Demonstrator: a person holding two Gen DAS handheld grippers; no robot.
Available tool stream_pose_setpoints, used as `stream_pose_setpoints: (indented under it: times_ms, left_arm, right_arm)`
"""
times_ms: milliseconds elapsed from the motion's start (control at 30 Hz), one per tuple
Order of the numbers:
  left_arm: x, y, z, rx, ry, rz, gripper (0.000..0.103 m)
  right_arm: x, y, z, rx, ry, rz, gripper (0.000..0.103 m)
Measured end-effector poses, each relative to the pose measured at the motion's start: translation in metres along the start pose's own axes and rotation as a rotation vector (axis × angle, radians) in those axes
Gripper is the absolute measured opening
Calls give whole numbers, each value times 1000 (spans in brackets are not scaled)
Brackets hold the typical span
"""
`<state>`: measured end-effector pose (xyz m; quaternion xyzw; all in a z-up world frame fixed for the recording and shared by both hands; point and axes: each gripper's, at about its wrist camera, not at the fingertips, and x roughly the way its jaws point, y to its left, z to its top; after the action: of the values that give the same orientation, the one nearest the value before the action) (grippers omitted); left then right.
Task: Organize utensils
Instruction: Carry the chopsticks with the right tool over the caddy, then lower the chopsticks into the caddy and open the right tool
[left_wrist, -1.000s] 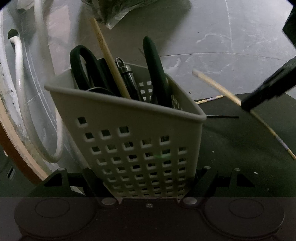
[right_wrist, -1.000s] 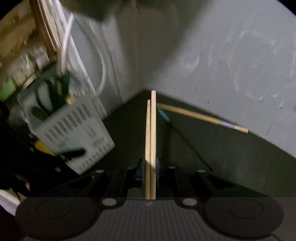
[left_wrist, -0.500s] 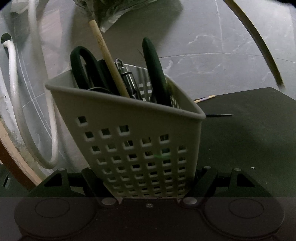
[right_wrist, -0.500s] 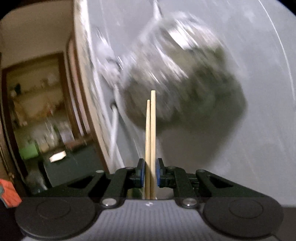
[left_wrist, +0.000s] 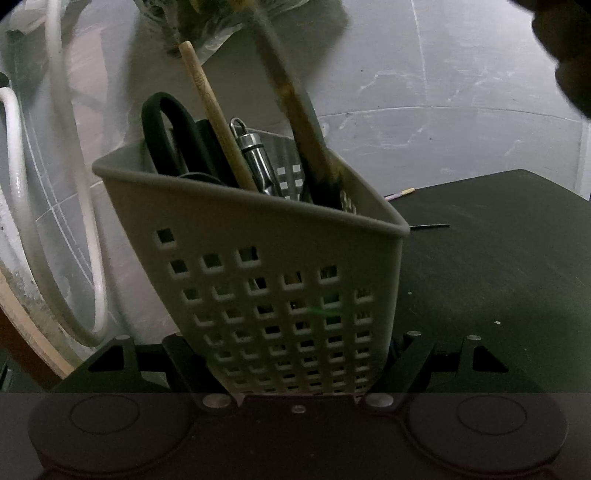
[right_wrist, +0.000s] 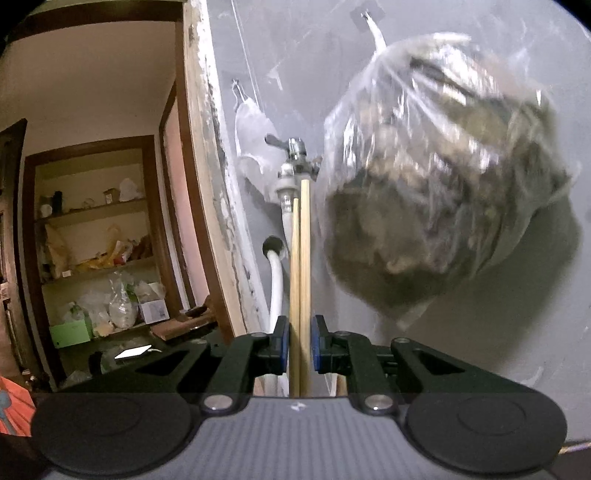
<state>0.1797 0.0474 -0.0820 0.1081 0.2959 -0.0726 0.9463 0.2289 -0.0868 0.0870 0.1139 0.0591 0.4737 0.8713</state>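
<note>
Clamping the perforated grey basket (left_wrist: 273, 295) by its lower sides, the left tongs (left_wrist: 295, 369) hold it tilted over the dark worktop (left_wrist: 498, 266) — scissors (left_wrist: 166, 129) and a chopstick (left_wrist: 218, 122) stand inside. The right tongs (right_wrist: 300, 347) pinch a pair of chopsticks (right_wrist: 301, 266), pointed toward a wall tap (right_wrist: 291, 155) and a hanging plastic bag (right_wrist: 443, 166).

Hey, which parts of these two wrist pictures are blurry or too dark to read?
Left wrist view: dim overall, the black tabletop nearly featureless; a brown stick above the grey perforated plastic basket is smeared by motion. Right wrist view: brighter; the clear plastic bag on the wall is blurred, while the pair of wooden chopsticks is sharp.
</note>
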Motion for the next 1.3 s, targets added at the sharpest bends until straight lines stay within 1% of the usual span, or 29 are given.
stream_pose_setpoints:
  times_ms: [367,633,800,833,933,1000,1033,1067,1133,1200,1267,1300]
  left_arm:
    - [6,5,3,25,-6,-24,79]
    - [7,5,4,39,-8,-34,80]
    - [6,6,3,40,-7,-34,80]
    - [6,6,4,40,-7,-34,80]
    - [7,6,4,39,-6,-32,80]
    - [7,5,4,38,-5,-30,80]
    - [7,5,5,37,-5,-29,80]
    - [6,4,5,36,-5,-28,80]
    - [6,3,5,35,-3,-24,80]
    - [6,1,5,32,-2,-21,80]
    - [6,0,6,29,0,-17,80]
    - [6,-1,6,26,2,-14,80]
  right_arm:
    - [0,13,-49,-38,40,-84,14]
    - [-6,13,-72,-47,64,-110,14]
    - [-12,10,-80,-53,93,-127,16]
    - [-14,10,-81,-53,98,-127,17]
    - [-19,10,-81,-57,105,-123,32]
    - [-22,9,-78,-56,104,-115,35]
    - [-24,9,-76,-59,101,-116,42]
    - [-27,10,-75,-61,95,-118,51]
    - [-33,9,-69,-60,86,-126,63]
    - [-40,6,-63,-63,83,-137,70]
    - [-49,-1,-57,-64,98,-155,81]
    - [-55,-6,-55,-56,108,-164,82]
